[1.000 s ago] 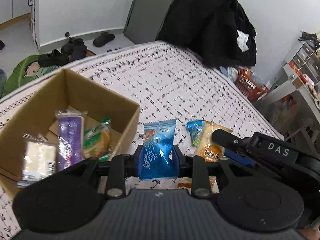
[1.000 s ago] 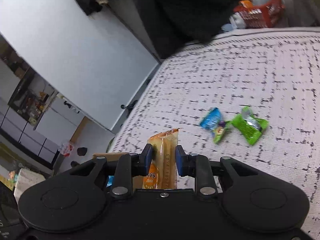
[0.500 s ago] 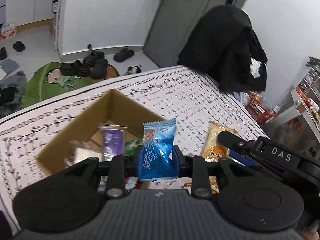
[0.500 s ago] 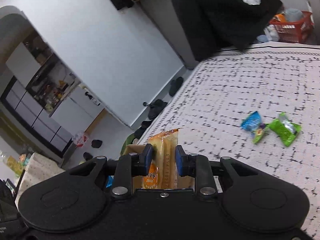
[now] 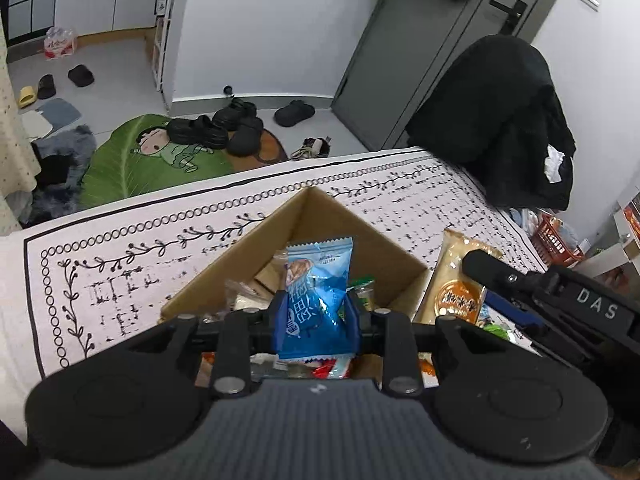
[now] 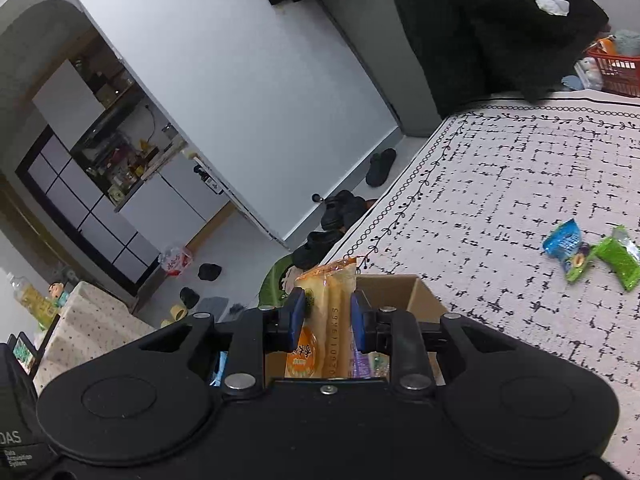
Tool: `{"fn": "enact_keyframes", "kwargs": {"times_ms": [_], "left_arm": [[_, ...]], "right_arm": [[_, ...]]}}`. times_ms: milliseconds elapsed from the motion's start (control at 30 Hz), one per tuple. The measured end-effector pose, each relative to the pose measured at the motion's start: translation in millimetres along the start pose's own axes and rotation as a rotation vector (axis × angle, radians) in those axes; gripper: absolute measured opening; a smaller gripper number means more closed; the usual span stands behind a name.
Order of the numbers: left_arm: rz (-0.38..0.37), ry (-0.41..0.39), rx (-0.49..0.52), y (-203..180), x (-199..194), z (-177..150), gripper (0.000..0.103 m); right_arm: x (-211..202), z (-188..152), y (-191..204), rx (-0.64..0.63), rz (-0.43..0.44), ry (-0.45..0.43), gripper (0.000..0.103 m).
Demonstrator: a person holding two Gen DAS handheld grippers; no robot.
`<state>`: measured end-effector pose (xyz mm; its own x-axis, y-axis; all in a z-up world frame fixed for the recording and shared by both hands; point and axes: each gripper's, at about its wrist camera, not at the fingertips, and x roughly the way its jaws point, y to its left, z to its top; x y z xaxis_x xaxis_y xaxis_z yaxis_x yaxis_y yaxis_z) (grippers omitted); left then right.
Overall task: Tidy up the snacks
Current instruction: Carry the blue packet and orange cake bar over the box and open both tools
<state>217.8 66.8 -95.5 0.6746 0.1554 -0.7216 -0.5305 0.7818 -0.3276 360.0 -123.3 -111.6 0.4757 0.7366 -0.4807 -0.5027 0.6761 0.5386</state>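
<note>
Gripping blue packet (image 5: pixel 318 304) – left gripper (image 5: pixel 317 316); right gripper (image 6: pixel 327 320) – orange packet (image 6: pixel 326 316).

left gripper (image 5: pixel 316 316) clamping blue snack packet (image 5: pixel 316 300), above cardboard box (image 5: pixel 384 256)

Box (image 5: pixel 248 264) on bedspread (image 5: pixel 132 248); two snack packets (image 6: pixel 588 254) on bedspread well right of box.

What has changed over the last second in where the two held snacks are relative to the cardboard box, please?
Both hand-held grippers carried their snacks over the cardboard box: the left hand-held gripper now holds the blue packet above its opening, and the right hand-held gripper brought the orange packet alongside. Neither let go. The loose blue candy and green candy stayed put.
</note>
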Motion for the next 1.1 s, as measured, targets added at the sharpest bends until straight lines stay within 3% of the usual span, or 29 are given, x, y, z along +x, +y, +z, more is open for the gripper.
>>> {"fn": "enact_keyframes", "kwargs": {"times_ms": [467, 600, 700, 800, 867, 1000, 1100], "left_arm": [[0.026, 0.041, -0.035, 27.9, 12.5, 16.7, 0.033], [0.037, 0.046, -0.048, 32.6, 13.1, 20.7, 0.034], [0.048, 0.047, -0.05, 34.7, 12.5, 21.3, 0.037], [0.054, 0.058, -0.052, 33.4, 11.7, 21.1, 0.038], [0.056, 0.054, -0.044, 31.2, 9.2, 22.3, 0.039], [0.078, 0.035, -0.025, 25.7, 2.6, 22.6, 0.056], [0.09, 0.038, -0.021, 23.3, 1.6, 22.7, 0.058]], "right_arm": [[25.6, -7.5, 15.2, -0.027, -0.005, 0.032, 0.025], [26.1, -7.5, 18.0, -0.047, 0.003, -0.004, 0.025], [27.2, -7.1, 18.9, -0.053, 0.004, -0.011, 0.032], [23.2, -7.1, 17.8, -0.049, -0.006, -0.019, 0.048], [18.8, -5.7, 16.8, -0.05, -0.007, -0.016, 0.051], [9.0, -4.2, 11.8, -0.054, -0.028, -0.019, 0.056], [4.5, -2.9, 5.6, -0.05, -0.049, -0.014, 0.056]]}}
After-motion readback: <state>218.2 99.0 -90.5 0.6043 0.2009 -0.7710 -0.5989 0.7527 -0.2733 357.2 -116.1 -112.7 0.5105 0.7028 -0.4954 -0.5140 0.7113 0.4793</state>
